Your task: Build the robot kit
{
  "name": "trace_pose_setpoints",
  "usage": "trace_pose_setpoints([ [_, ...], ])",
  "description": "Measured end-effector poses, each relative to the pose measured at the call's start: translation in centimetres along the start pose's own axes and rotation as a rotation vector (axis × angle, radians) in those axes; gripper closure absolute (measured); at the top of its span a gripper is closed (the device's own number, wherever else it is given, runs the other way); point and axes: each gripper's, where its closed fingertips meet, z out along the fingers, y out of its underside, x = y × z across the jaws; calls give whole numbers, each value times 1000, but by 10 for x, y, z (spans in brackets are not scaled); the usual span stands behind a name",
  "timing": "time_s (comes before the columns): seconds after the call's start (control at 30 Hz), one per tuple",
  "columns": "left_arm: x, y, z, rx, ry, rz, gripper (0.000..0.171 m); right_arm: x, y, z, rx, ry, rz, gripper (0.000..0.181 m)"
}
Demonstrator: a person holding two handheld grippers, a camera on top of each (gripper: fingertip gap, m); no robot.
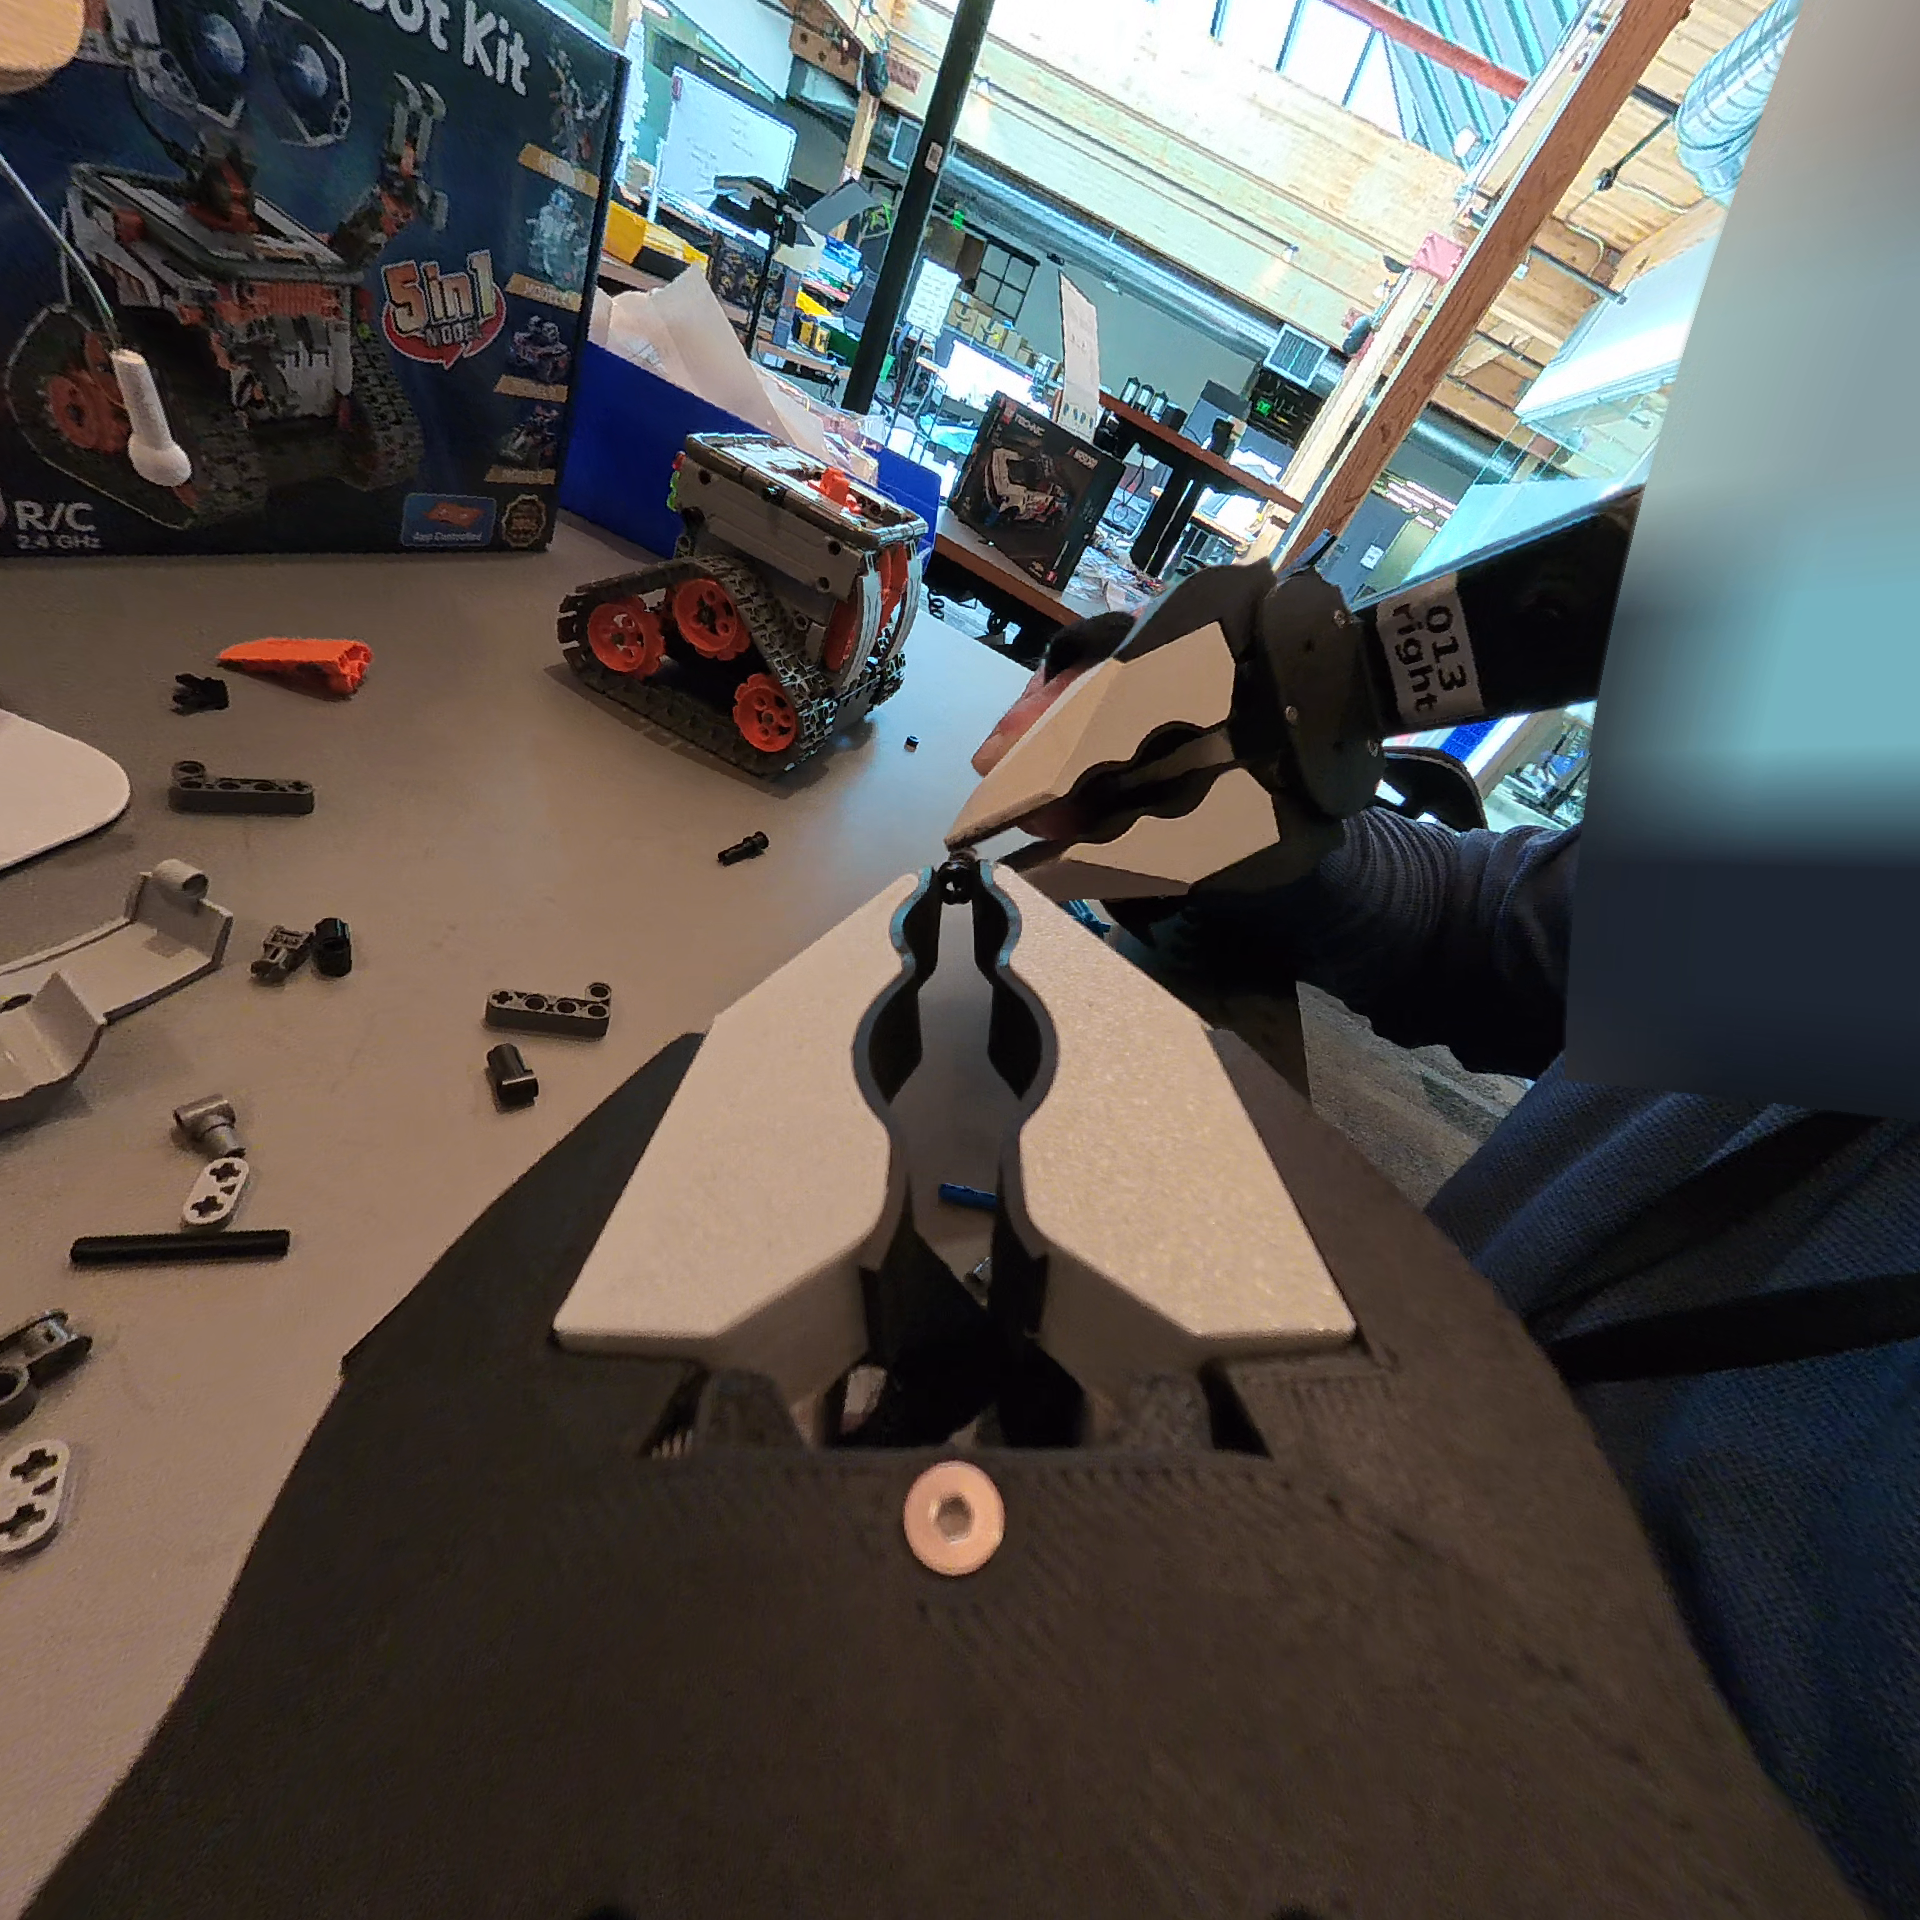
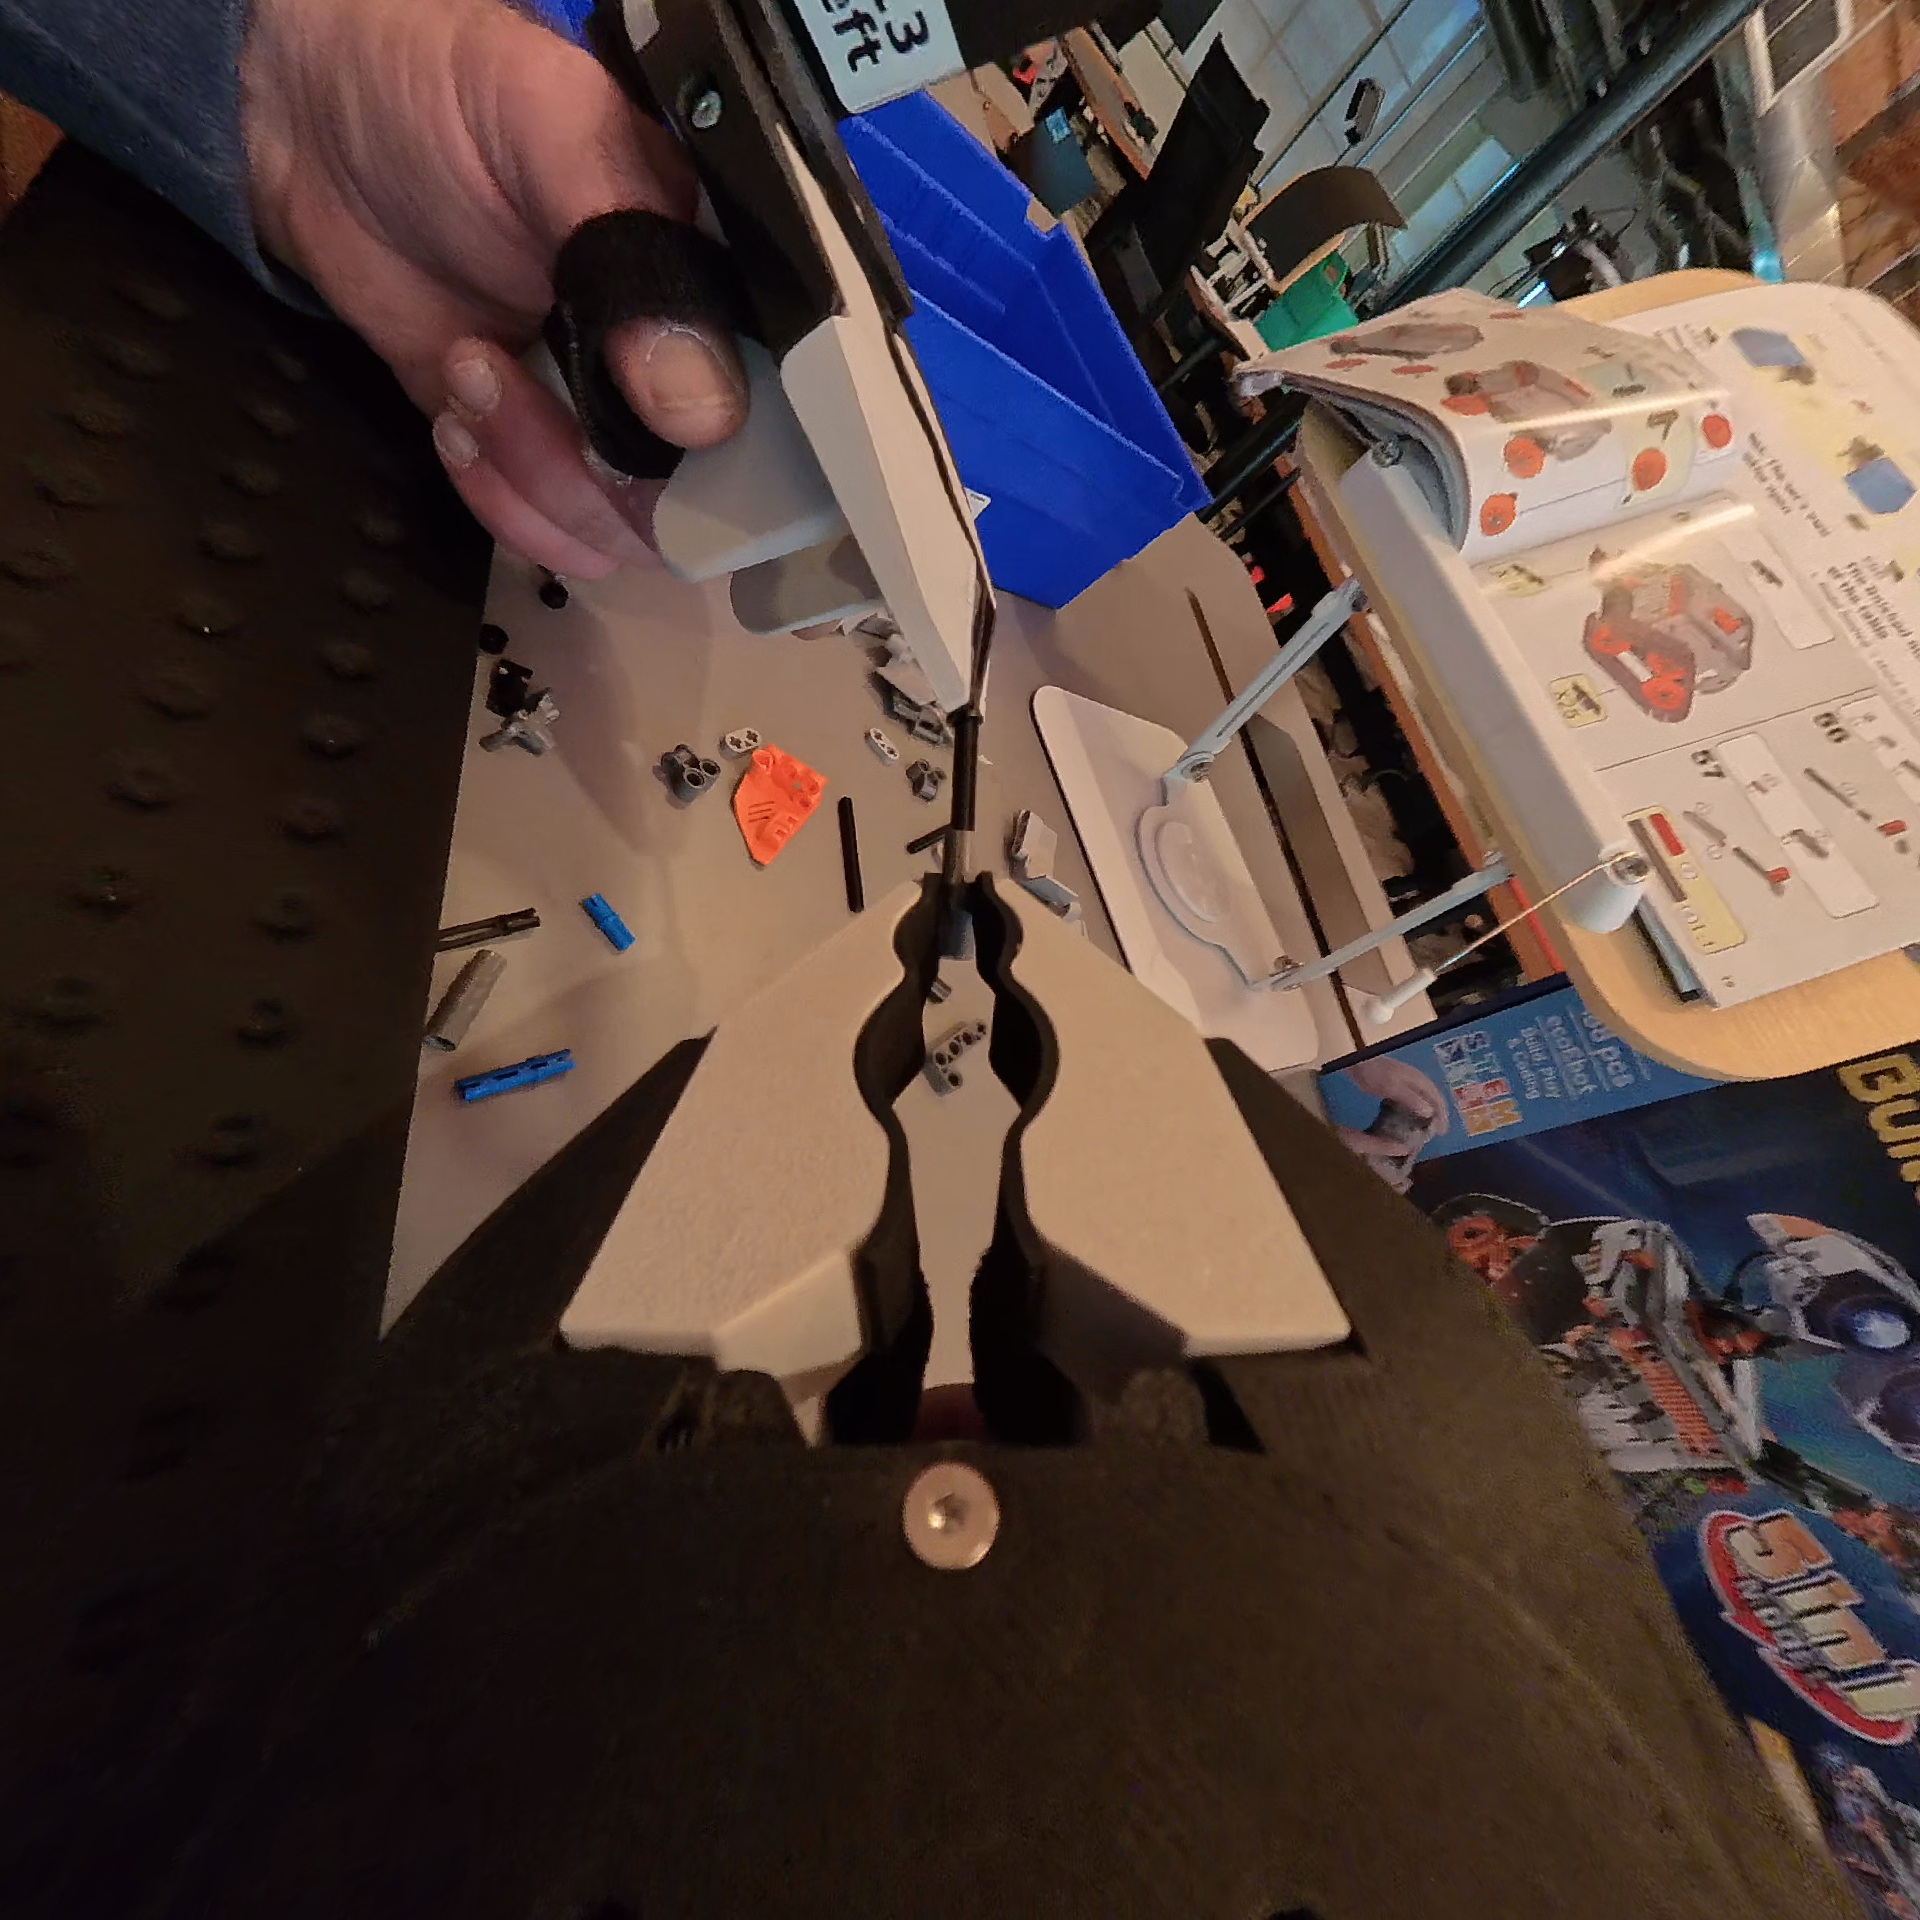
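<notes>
My left gripper (image 1: 954, 881) is shut on one end of a thin black axle (image 1: 954, 875), seen end-on at its tips. In the right wrist view the axle (image 2: 966, 790) runs straight from the left gripper's tips (image 2: 971, 707) to my right gripper (image 2: 951, 896), which is shut on its other end, with a small grey piece (image 2: 954, 930) between the jaws. In the left wrist view the right gripper (image 1: 987, 844) meets the left one tip to tip above the grey table (image 1: 468, 790). A hand (image 2: 416, 208) holds the left gripper.
A grey tracked robot model with orange wheels (image 1: 738, 634) stands mid-table before a kit box (image 1: 281, 270). Loose grey, black and blue parts and an orange wedge (image 1: 296, 665) lie scattered. An open instruction booklet (image 2: 1621, 582) rests on a white stand (image 2: 1174, 852) beside a blue bin (image 2: 1039, 395). Only a small space, under 4 cm, lies between the two pairs of fingers.
</notes>
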Motion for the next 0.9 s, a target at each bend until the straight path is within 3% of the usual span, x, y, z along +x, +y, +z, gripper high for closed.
trace_pose_setpoints([
  [0.33, 0, 6, -1, -43, 55, -127, 166, -1, -1, -2, -39, 106, -254, 178],
  [0.9, 0, -5, 2, 77, 73, -320, 166, 10, -8, -3, -115, 323, -519, 179],
])
